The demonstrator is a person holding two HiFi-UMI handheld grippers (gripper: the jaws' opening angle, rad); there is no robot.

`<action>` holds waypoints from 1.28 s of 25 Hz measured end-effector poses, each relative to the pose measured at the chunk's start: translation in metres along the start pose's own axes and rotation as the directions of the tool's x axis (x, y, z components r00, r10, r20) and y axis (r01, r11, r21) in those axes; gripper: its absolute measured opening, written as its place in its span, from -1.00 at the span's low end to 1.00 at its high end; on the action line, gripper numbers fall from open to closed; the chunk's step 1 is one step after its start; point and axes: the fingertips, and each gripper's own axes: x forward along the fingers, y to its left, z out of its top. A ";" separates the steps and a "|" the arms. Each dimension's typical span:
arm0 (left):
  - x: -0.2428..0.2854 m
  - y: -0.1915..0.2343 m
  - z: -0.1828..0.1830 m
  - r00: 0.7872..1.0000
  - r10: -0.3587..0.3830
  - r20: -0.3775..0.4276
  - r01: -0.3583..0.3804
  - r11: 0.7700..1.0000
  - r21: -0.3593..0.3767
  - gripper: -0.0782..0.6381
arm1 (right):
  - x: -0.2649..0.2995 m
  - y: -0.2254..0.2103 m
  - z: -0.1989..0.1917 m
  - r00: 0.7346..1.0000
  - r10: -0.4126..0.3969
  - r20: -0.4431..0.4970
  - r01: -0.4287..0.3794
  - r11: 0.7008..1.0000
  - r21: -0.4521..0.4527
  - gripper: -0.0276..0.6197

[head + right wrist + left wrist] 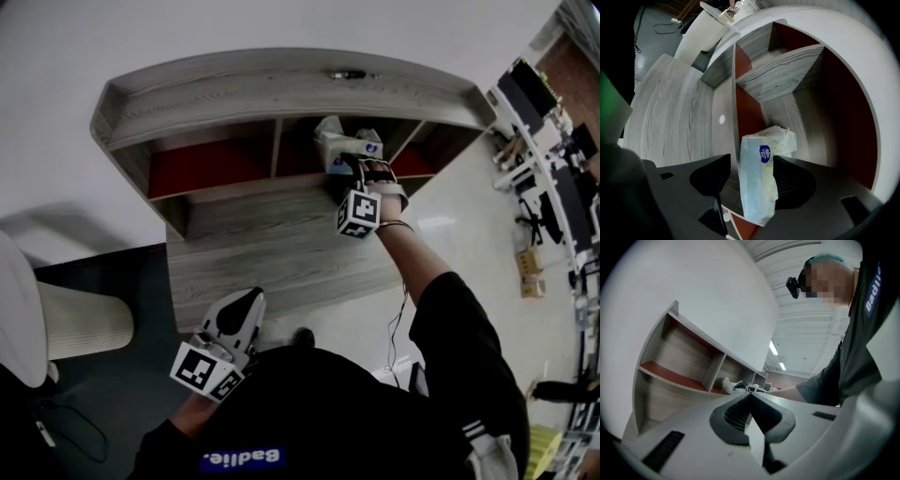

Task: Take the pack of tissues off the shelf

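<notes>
Two shelf dividers (277, 147) flank the tissue pack (759, 183) standing inside the spread right claw (751, 163); left claw (751, 397) closed.

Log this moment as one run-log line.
phase: pre-grasp | right tool: open, tissue pack between jaws, not gripped | pack location: shelf, middle compartment | left tool: shut, empty
</notes>
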 end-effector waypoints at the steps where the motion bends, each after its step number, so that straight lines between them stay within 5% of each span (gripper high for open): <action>1: 0.000 0.001 0.000 1.000 0.003 0.001 -0.003 1.000 -0.001 -0.79 | 0.004 0.002 -0.002 1.000 0.008 -0.007 -0.008 1.000 -0.001 -0.04; 7: -0.005 0.004 -0.001 1.000 0.020 0.005 -0.020 1.000 -0.009 -0.79 | 0.013 0.011 -0.008 0.999 0.033 -0.025 -0.033 0.999 -0.004 -0.06; 12: -0.007 0.006 -0.002 1.000 0.025 0.005 -0.025 1.000 -0.016 -0.79 | 0.012 0.011 -0.013 1.000 0.024 -0.017 -0.024 1.000 0.003 -0.48; 18: -0.007 0.005 -0.001 1.000 0.016 0.010 -0.015 1.000 -0.015 -0.79 | 0.002 0.011 -0.014 0.999 0.039 -0.003 -0.039 0.999 0.012 -0.65; 32: 0.003 -0.007 0.001 0.999 -0.032 -0.005 0.032 0.999 -0.002 -0.79 | -0.040 0.013 -0.003 0.997 0.041 0.072 -0.046 0.996 0.081 -0.72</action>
